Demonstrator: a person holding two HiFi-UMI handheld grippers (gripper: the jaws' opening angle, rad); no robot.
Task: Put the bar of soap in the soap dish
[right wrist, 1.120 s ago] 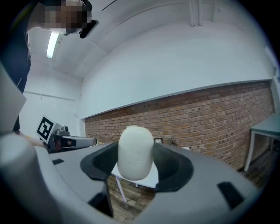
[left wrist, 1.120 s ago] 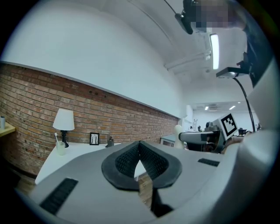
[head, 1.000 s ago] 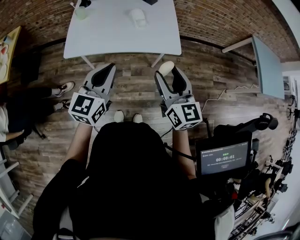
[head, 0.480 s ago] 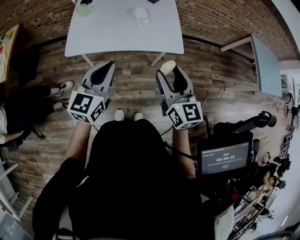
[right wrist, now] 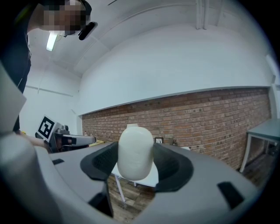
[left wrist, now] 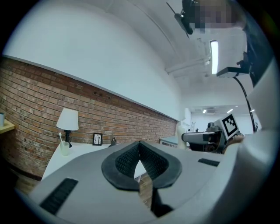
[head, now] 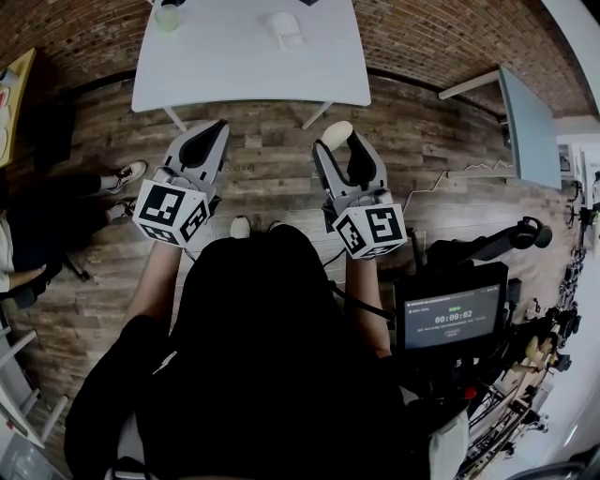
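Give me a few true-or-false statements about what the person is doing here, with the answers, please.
1. The right gripper is shut on the bar of soap. True.
2. The left gripper holds a toothbrush. False: its jaws are together with nothing between them.
3. The soap dish stands on the white table. True.
4. The bar of soap lies in the soap dish. False: it is in the right gripper, over the floor and short of the table.
5. The floor is carpeted. False: it is wood planks.
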